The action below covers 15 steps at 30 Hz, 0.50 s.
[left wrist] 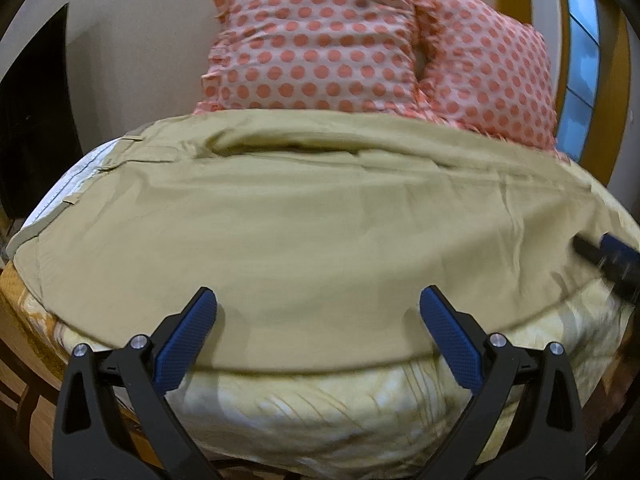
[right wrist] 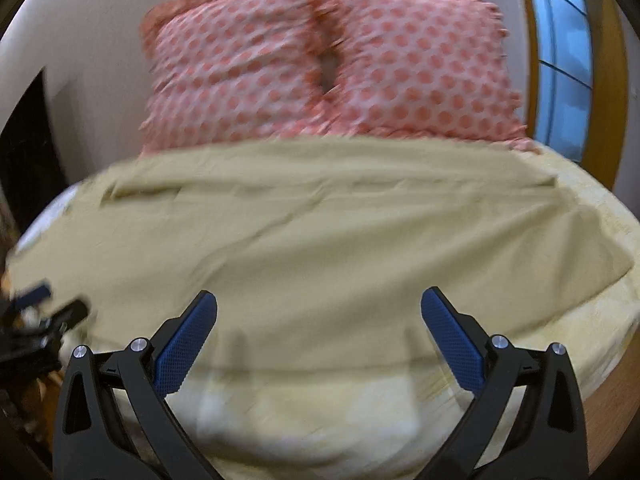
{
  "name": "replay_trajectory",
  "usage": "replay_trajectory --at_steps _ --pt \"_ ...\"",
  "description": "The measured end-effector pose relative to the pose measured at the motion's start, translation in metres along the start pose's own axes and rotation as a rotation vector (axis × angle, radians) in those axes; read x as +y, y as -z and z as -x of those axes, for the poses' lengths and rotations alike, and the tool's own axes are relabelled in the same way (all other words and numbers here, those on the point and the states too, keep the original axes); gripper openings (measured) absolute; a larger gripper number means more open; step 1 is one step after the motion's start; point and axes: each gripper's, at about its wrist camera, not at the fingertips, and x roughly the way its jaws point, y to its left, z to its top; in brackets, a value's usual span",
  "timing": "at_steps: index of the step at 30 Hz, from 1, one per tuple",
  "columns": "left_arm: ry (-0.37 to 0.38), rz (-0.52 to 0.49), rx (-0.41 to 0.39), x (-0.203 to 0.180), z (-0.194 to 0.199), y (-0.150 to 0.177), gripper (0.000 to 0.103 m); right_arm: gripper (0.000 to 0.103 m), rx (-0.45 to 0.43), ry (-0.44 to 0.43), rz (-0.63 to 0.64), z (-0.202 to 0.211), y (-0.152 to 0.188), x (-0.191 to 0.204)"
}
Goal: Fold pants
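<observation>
Khaki pants (left wrist: 304,224) lie flat across the bed, waistband with belt loops at the left, legs running right. They also show in the right wrist view (right wrist: 320,240), blurred. My left gripper (left wrist: 318,300) is open and empty, hovering over the pants' near edge. My right gripper (right wrist: 319,300) is open and empty, over the near edge further right. The right gripper shows at the right edge of the left wrist view (left wrist: 608,256). The left gripper shows at the left edge of the right wrist view (right wrist: 44,304).
Two pink polka-dot pillows (left wrist: 320,40) stand behind the pants against the wall; they also show in the right wrist view (right wrist: 340,64). A yellow patterned bedsheet (left wrist: 320,412) covers the mattress. A window (left wrist: 584,60) is at the right. A dark opening (left wrist: 32,120) is at the left.
</observation>
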Motion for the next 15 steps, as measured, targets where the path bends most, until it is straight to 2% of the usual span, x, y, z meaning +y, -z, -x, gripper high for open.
replay_trajectory --at_steps 2,4,8,10,12,15 --pt "-0.015 0.034 -0.026 0.010 0.002 -0.021 0.101 0.102 -0.014 0.040 -0.048 -0.003 -0.033 -0.025" --pt "-0.032 0.056 -0.042 0.017 0.005 -0.036 0.101 0.102 0.010 0.084 -0.106 -0.022 -0.077 -0.052" --pt "-0.075 0.106 -0.098 0.026 -0.001 -0.073 0.101 0.102 0.116 0.185 -0.221 -0.097 -0.144 -0.105" --pt "-0.095 0.120 -0.115 0.027 -0.008 -0.091 0.101 0.093 0.192 0.251 -0.329 -0.148 -0.172 -0.138" --pt "-0.105 0.118 -0.113 0.026 -0.016 -0.102 0.101 0.075 0.253 0.304 -0.438 -0.198 -0.192 -0.170" --pt "-0.128 0.102 -0.101 0.024 -0.031 -0.111 0.101 0.073 0.294 0.389 -0.538 -0.243 -0.204 -0.200"
